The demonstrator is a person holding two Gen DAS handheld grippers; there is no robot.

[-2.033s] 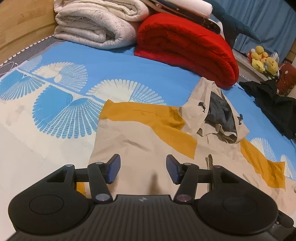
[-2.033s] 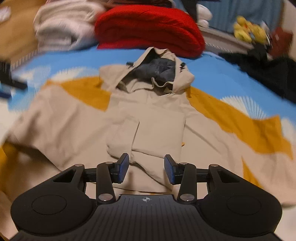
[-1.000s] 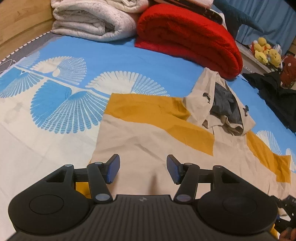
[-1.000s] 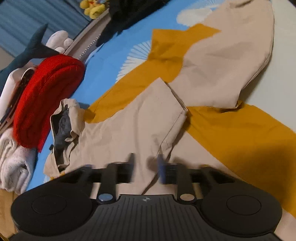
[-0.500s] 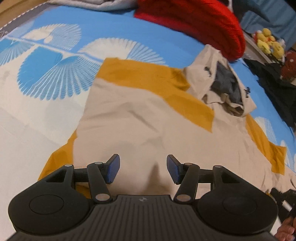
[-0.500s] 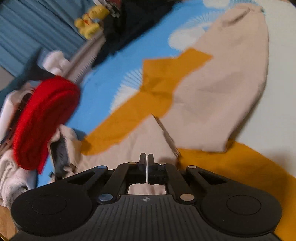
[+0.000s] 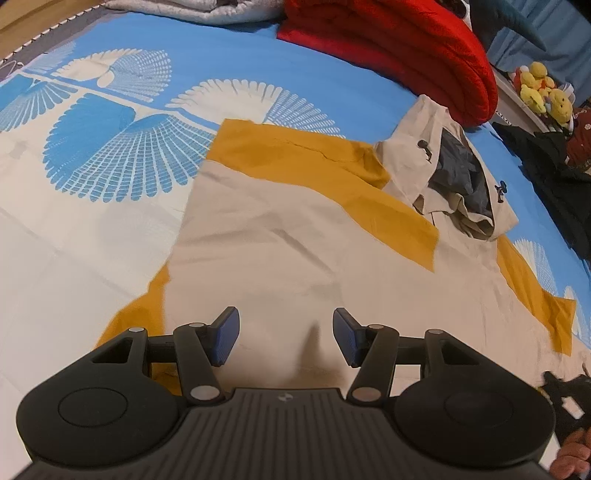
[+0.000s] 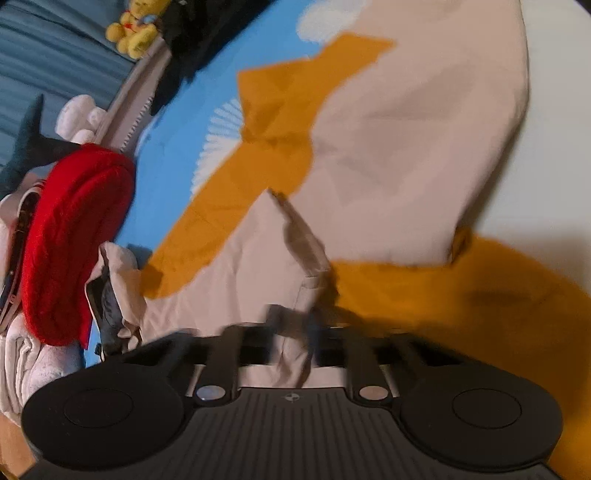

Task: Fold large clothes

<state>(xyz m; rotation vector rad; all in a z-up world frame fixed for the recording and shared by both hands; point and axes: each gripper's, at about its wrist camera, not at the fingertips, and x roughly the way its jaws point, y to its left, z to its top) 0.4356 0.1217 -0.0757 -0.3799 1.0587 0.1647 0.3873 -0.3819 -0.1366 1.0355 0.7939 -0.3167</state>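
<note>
A beige and mustard hooded jacket (image 7: 295, 240) lies spread on the bed, its hood (image 7: 458, 177) toward the red blanket. My left gripper (image 7: 284, 336) hovers open over the beige body with nothing between its fingers. In the right wrist view the jacket (image 8: 406, 129) fills the frame, one sleeve folded across it. My right gripper (image 8: 295, 332) is blurred; its jaws are opening slightly, but a raised fold of the beige front flap (image 8: 295, 258) still sits pinched between them. That gripper also shows at the left wrist view's lower right corner, with a hand (image 7: 572, 458).
The blue and white patterned bedsheet (image 7: 110, 147) lies under everything. A folded red blanket (image 7: 406, 48) and a white quilt (image 7: 184, 7) sit at the bed's head. Black clothes (image 7: 554, 166) and yellow plush toys (image 7: 543, 88) are at the right.
My right gripper went from half open to shut and now has a raised fold of the beige flap in it. The left gripper tipped down a little and stayed open.
</note>
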